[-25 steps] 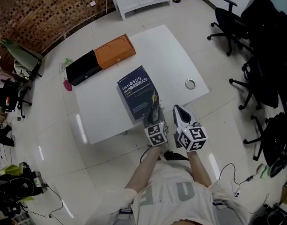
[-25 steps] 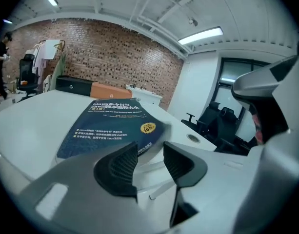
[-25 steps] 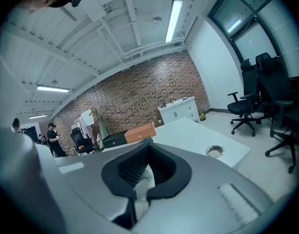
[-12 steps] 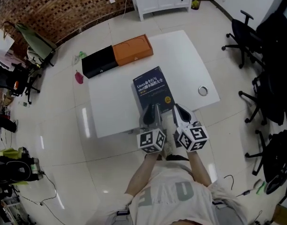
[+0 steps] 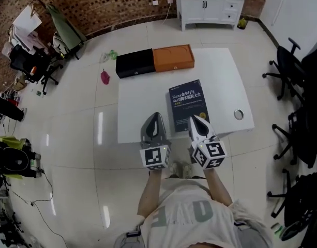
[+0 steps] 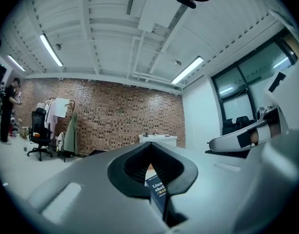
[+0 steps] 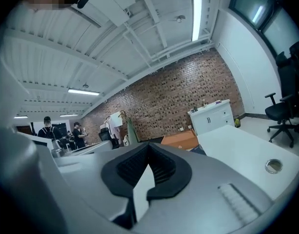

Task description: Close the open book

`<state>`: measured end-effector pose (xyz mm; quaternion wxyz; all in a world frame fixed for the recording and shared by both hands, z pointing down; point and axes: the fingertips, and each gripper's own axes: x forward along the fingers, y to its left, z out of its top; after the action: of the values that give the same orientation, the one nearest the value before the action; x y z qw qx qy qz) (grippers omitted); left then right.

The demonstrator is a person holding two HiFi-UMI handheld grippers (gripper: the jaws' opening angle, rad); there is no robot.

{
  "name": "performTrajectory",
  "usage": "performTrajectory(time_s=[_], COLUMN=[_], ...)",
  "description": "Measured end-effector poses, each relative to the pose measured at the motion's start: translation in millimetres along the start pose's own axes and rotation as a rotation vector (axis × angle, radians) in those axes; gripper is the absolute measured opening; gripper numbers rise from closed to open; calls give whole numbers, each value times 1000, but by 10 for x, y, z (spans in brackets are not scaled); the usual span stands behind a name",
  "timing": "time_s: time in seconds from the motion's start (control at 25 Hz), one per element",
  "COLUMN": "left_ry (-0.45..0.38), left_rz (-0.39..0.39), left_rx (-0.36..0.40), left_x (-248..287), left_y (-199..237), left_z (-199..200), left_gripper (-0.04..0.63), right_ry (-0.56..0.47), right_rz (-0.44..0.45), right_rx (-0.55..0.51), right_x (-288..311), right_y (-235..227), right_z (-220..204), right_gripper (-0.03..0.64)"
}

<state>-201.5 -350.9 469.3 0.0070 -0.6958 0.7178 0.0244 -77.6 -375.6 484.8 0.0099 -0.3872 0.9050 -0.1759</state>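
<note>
A dark blue book [image 5: 188, 105] lies closed, cover up, on the white table [image 5: 142, 107], right of the middle. My left gripper [image 5: 153, 122] hangs over the table's front edge, left of the book and clear of it, jaws shut with nothing in them. In the left gripper view the left gripper [image 6: 150, 144] has its tips together, and a corner of the book [image 6: 157, 191] shows below them. My right gripper [image 5: 195, 121] sits at the book's near edge, raised and shut on nothing. The right gripper view shows the right gripper [image 7: 149, 146] with its tips meeting.
A black box [image 5: 134, 63] and an orange box [image 5: 173, 58] lie end to end at the table's far edge. A small metal ring [image 5: 238, 114] rests near the right corner. A white cabinet [image 5: 210, 4] stands beyond; office chairs [image 5: 290, 71] are at the right.
Both grippers have drawn back from the book's near edge and risen. The left one moved to the left and its jaws closed. The book stays closed on the table.
</note>
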Motion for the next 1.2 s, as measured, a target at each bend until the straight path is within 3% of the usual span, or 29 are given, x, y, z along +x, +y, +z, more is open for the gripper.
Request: performTrajectory(time_s=[0.32, 0.8, 1.0, 1.2], left_ry=[-7, -38, -54, -106], left_rz=[40, -52, -50, -47], left_rx=[-45, -85, -71, -34], left_x=[-220, -567, -1043, -1869], left_y=[279, 176, -12, -457], left_z=[2, 58, 113, 220], left_gripper=[9, 11, 11, 11], right_ry=[15, 11, -25, -48], right_rz=[26, -67, -47, -48], right_rx=[-22, -38, -54, -87], right_x=[64, -358, -837, -1775], right_y=[311, 482, 691, 821], right_z=[-84, -240, -263, -534], right_gripper=[5, 5, 5, 5])
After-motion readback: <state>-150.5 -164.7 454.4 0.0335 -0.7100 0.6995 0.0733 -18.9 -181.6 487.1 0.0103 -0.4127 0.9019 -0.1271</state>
